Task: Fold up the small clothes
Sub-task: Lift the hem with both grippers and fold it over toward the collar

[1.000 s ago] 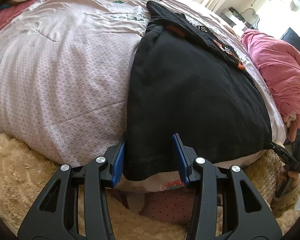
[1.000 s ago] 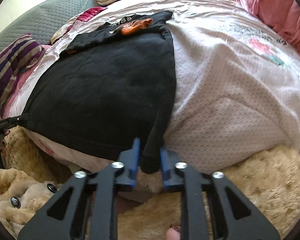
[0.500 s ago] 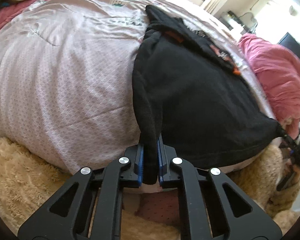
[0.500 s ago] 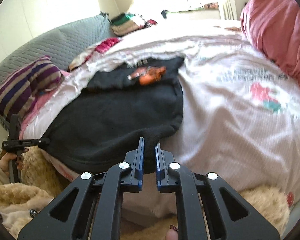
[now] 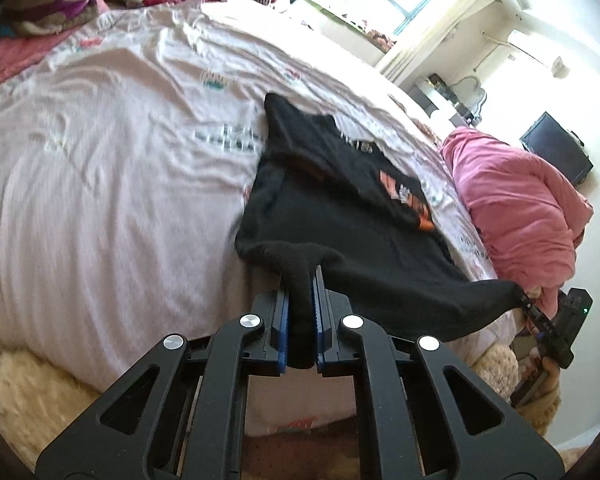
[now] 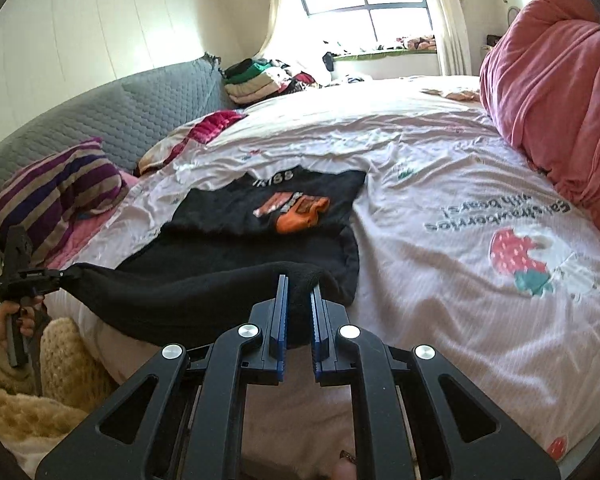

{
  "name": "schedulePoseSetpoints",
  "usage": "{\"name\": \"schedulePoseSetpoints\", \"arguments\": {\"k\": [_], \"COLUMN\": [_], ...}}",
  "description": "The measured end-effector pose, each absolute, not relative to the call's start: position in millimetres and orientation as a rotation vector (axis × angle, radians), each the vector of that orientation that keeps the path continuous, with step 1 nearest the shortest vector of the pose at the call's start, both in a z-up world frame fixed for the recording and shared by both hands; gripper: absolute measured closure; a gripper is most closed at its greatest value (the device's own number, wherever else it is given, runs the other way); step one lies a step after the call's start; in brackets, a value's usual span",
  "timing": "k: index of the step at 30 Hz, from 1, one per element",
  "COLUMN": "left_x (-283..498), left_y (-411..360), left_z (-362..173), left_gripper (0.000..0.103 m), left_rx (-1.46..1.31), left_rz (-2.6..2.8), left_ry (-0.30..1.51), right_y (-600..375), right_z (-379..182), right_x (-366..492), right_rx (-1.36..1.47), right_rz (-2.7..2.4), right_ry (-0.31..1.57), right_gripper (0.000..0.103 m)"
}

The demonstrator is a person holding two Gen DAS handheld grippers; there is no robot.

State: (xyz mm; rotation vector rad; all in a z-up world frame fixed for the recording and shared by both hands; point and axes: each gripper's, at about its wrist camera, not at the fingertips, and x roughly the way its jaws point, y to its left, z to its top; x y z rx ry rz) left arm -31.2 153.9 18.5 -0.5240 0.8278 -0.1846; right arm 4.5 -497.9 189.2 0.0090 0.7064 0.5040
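Both jaws clenched, I hold the black shirt's (image 5: 340, 216) hem corners at the bed's (image 5: 112, 168) near edge; uneven pull could skew my fold.

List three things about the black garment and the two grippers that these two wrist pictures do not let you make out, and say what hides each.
- Black garment underside: both views, hidden by its own cloth.
- Print wording: right wrist view, upside down and too small; left wrist view, blurred.
- Pad contact inside left gripper and right gripper: bunched cloth covers it.
- Right hand: left wrist view, mostly behind its handle.
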Motion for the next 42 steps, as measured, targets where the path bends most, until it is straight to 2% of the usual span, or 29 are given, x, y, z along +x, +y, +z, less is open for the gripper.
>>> {"name": "schedulePoseSetpoints", "arguments": {"k": [27,42], "left_x": [74.4,143.5], "left_y": [152.8,157.6], "left_z": [72.9,74.3], "left_gripper": [0.100,0.100], "left_rx": [-0.422,-0.424], "left_rz": [-0.111,-0.037], "left_ry": [0.691,0.680], "right_y": [-463.3,-443.0], "right_z": [218.0,218.2], "right_x": [115.6,193.9], "right_rx": [-0.018,0.016], "right_rz": [0.433,0.381], "right_ry": [0.667,0.689], "right_gripper": [0.095,0.095]}}
